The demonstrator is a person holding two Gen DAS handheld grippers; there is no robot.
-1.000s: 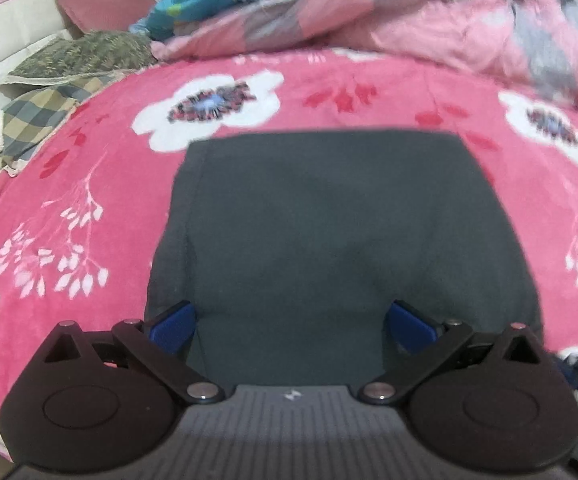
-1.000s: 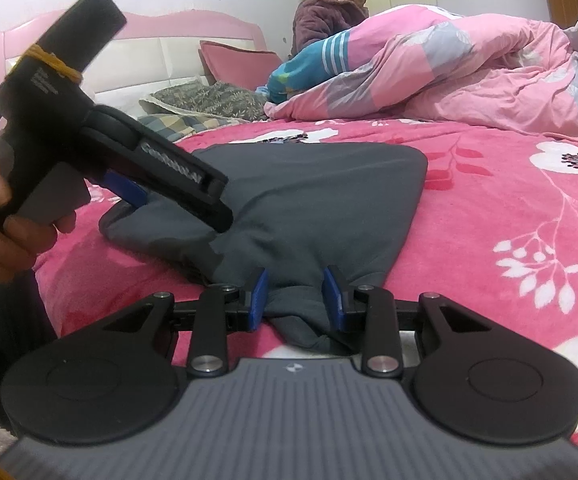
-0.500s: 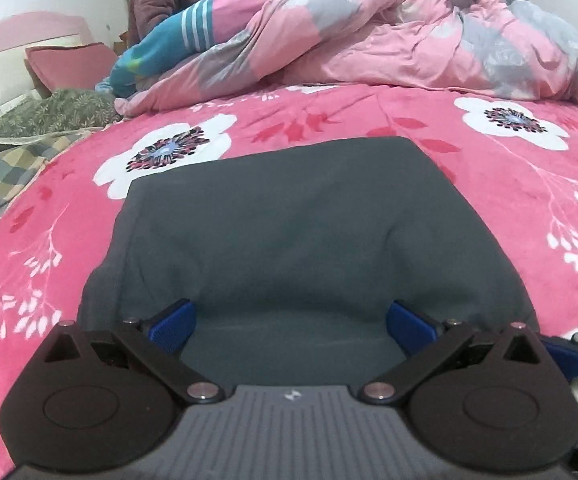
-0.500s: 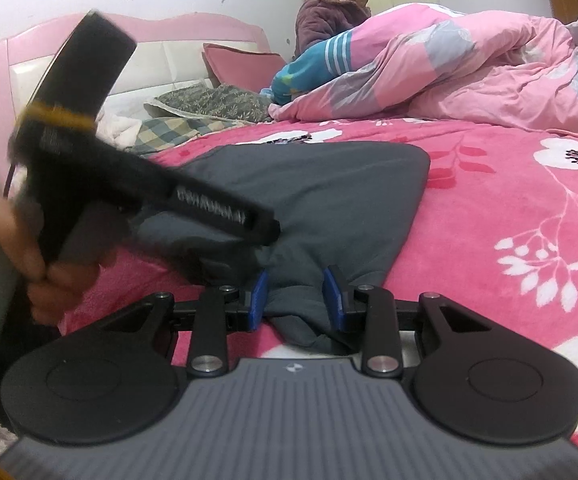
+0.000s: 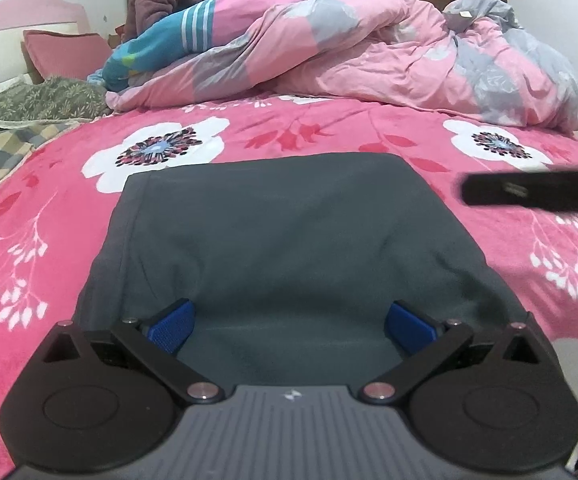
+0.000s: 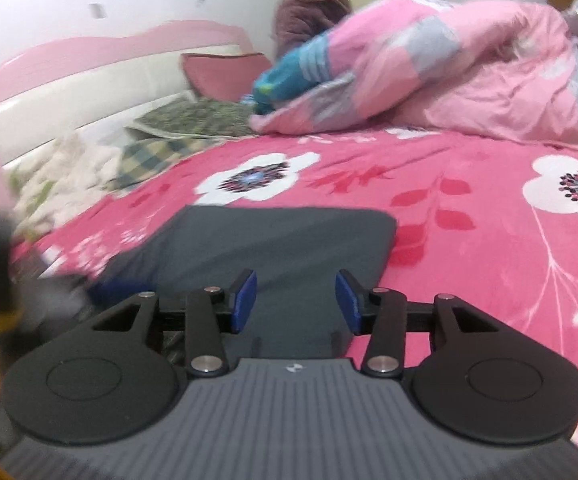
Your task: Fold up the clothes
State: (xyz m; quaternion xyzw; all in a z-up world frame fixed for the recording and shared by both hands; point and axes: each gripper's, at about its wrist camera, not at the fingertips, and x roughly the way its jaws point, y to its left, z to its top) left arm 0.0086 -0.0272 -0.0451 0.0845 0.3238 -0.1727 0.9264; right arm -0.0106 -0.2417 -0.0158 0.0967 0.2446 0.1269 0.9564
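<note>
Only right view, white fleece (image 6: pixel 55 176), headboard (image 6: pixel 101 80)

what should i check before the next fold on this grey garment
1. Dark grey garment lies flat on the pink floral blanket: ok, only slight wrinkles.
2. Left tongs free of cloth: ok, pads wide apart above the near edge, nothing pinched.
3. Right tongs let go: ok, jaws opening, no cloth pressed between the pads.
4. Far edge of the garment straight: ok in the left wrist view.
5. Near edge tidy: cannot tell, hidden under the tongs.
6. Room on the blanket around it: ok, the rumpled quilt lies well behind.
</note>
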